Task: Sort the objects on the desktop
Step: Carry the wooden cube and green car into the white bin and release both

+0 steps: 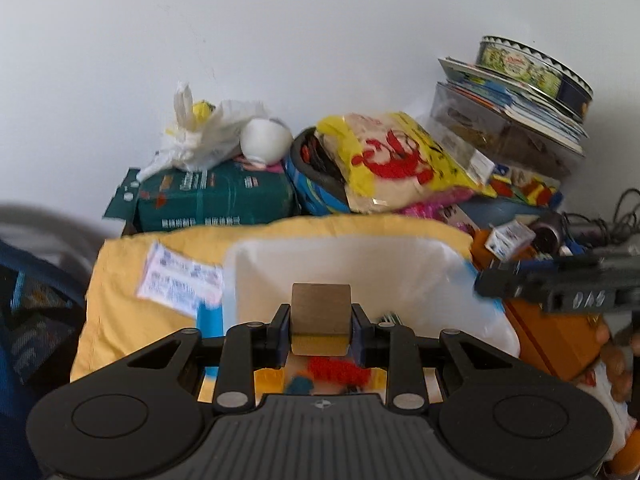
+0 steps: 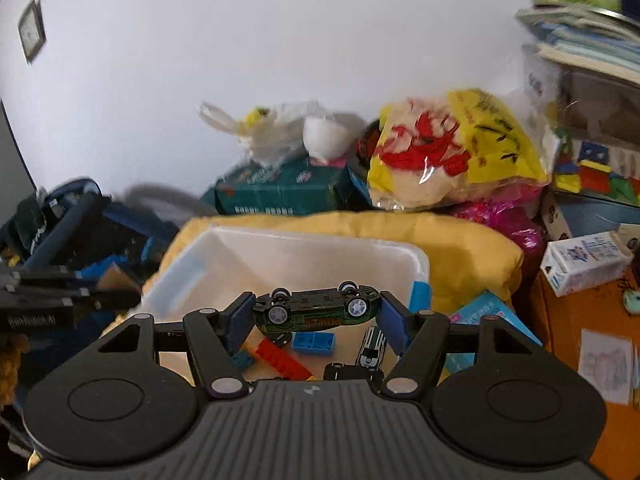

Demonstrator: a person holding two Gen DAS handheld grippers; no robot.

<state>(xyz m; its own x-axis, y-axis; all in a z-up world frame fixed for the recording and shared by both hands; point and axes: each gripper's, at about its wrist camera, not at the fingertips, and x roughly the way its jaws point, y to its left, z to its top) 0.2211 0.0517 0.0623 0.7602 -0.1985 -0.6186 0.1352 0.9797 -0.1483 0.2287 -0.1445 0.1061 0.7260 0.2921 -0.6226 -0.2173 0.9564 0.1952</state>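
Two claws were up over one white bin (image 2: 224, 256). Below your right claw (image 2: 316, 314) lay two more toy cars (image 2: 372, 346), one blue brick (image 2: 313, 343) and one red brick (image 2: 282, 358). Beyond it stood a yellow cushion (image 2: 472, 252) and a yellow bag (image 2: 452, 152). That claw, half spread, gripped one upturned green toy car (image 2: 318, 310) end to end. Your left claw (image 1: 320, 330), nearly closed, pinched one wooden block (image 1: 320, 316).

The right gripper (image 2: 316, 312) is clamping an upside-down green toy car (image 2: 316, 310) above the white bin (image 2: 280, 248) holding toy bricks (image 2: 313, 343).
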